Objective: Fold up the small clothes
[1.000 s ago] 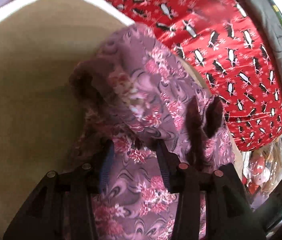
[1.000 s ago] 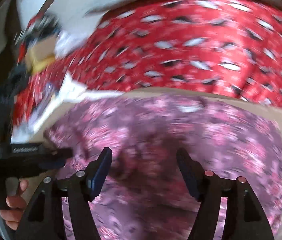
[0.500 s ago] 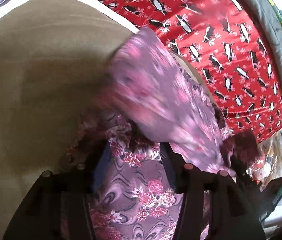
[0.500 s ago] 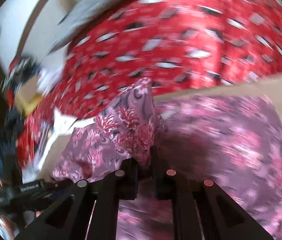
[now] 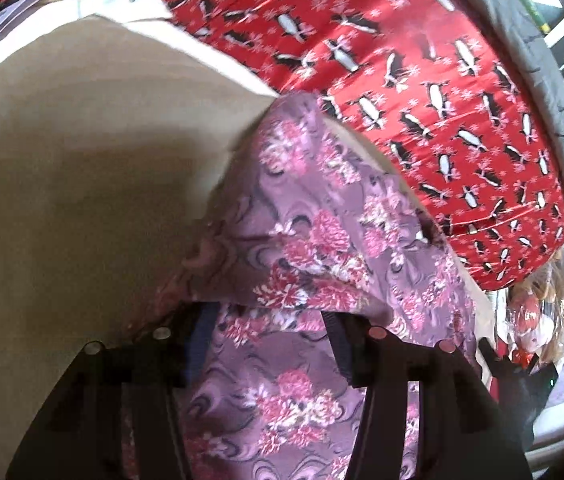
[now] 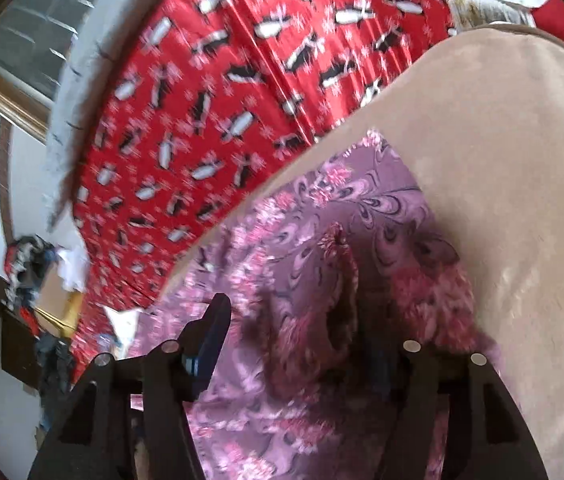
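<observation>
— What lies past the beige pad (image 5: 62, 168)?
— A red penguin cloth (image 5: 421, 92), running along its far edge, with a grey strip (image 5: 553, 92) beyond.
— And off the right corner?
— A crinkled clear bag (image 5: 549, 304); contents unclear.

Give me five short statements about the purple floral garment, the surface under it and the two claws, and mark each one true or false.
1. The purple floral garment lies on a tan surface. True.
2. The right claw is clamped shut on a pinch of cloth. False: its fingers stand apart over the garment.
3. The red cloth beyond the tan surface is printed with penguins. True.
4. A flap of the garment is draped over the fingertips of the left claw. True.
5. The garment is plain blue. False: it is purple with pink flowers.
</observation>
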### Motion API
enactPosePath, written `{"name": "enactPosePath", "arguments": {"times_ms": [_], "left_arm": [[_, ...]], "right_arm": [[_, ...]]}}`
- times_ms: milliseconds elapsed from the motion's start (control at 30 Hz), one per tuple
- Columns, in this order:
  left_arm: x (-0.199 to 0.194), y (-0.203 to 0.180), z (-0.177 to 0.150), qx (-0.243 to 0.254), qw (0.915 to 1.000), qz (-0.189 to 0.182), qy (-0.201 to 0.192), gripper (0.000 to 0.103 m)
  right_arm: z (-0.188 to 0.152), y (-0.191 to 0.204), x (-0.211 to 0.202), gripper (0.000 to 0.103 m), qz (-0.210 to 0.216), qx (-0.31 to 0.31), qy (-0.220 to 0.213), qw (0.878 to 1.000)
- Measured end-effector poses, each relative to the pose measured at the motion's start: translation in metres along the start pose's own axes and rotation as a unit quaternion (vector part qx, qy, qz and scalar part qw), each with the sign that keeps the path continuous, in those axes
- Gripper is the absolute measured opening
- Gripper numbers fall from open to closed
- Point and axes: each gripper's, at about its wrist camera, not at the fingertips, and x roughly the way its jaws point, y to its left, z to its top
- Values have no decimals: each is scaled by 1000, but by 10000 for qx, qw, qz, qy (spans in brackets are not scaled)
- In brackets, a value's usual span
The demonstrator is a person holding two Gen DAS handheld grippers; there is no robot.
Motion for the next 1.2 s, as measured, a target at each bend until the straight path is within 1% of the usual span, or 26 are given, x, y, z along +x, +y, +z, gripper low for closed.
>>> {"name": "enactPosePath", "arguments": {"times_ms": [33, 67, 100, 133, 167, 233, 267, 333, 400, 467, 533, 600, 633, 667, 700, 733, 767, 833, 900, 967, 1033, 1067, 1100, 1133, 1167, 1200], "left_arm": [[1, 1, 2, -23, 10000, 44, -17, 49], [2, 3, 2, -69, 10000, 42, -14, 38], [3, 7, 3, -167, 9998, 55, 8, 31], [5, 10, 3, -256, 9996, 128, 59, 22], [7, 13, 3, -311, 9990, 286, 152, 21], [9, 17, 0, -397, 9984, 347, 216, 20], [7, 15, -1, -378, 9983, 373, 231, 20], [2, 7, -4, -273, 9989, 300, 223, 20], [-4, -2, -7, -117, 9997, 11, 213, 26], [-7, -9, -8, 25, 9997, -137, 200, 53], [-2, -10, -6, 27, 9993, -276, 256, 57], [8, -6, -2, -149, 9985, -329, 411, 56], [13, -2, 1, -287, 9977, -421, 456, 55], [16, 1, 5, -423, 9966, -462, 535, 42], [15, 2, 9, -482, 9961, -483, 555, 32], [12, 3, 12, -468, 9964, -462, 540, 17], [8, 2, 16, -417, 9972, -390, 480, 13], [0, 0, 19, -232, 9989, -90, 386, 11], [2, 2, 16, 10, 9981, 375, 496, 11], [8, 8, 8, 172, 9945, 676, 781, 10], [4, 13, 2, 274, 9937, 660, 861, 10], [-4, 13, 0, 347, 9936, 673, 838, 10], [-13, 11, -1, 404, 9942, 625, 771, 10], [-26, 8, -1, 440, 9958, 509, 627, 10], [-34, 4, 1, 474, 9966, 446, 514, 10], [-42, -4, 3, 544, 9970, 414, 364, 10]], "right_arm": [[3, 4, 6, 36, -109, -128, 119, 9998], [6, 8, 11, 8, -93, -294, 216, 9993], [11, 12, 12, 6, -17, -449, 283, 9986], [14, 18, 2, 5, 91, -595, 101, 9981], [17, 22, -10, 5, 229, -708, -147, 9971], [22, 17, -28, 5, 236, -708, -472, 9961], [25, 8, -30, 5, 96, -614, -490, 9969], [22, -19, -18, 5, -344, -332, -119, 9988], [13, -32, -10, 6, -497, -251, 143, 9983], [6, -37, -13, 11, -342, -81, 5, 9994], [4, -39, -15, 13, -279, 72, -43, 9996], [6, -38, -12, 15, -302, 106, 13, 9995], [6, -37, -12, 15, -334, 79, 56, 9994], [8, -35, -12, 18, -392, 43, 123, 9991], [10, -31, -13, 16, -394, 5, 190, 9990], [15, -23, -12, 11, -393, -84, 259, 9989], [18, -16, -12, 6, -341, -240, 278, 9987], [26, 1, -26, 6, -12, -487, -25, 9988], [32, 4, -40, 6, 334, -436, -386, 9977], [34, -2, -34, 6, 150, -414, -323, 9985], [27, -18, -9, 6, -578, -517, 271, 9966], [22, -27, 2, 6, -805, -479, 596, 9938], [19, -32, 1, 8, -692, -405, 567, 9952], [19, -33, -9, 13, -589, -341, 426, 9968], [20, -33, -18, 14, -676, -281, 296, 9969], [21, -29, -33, 15, -837, -289, -20, 9961]]}}
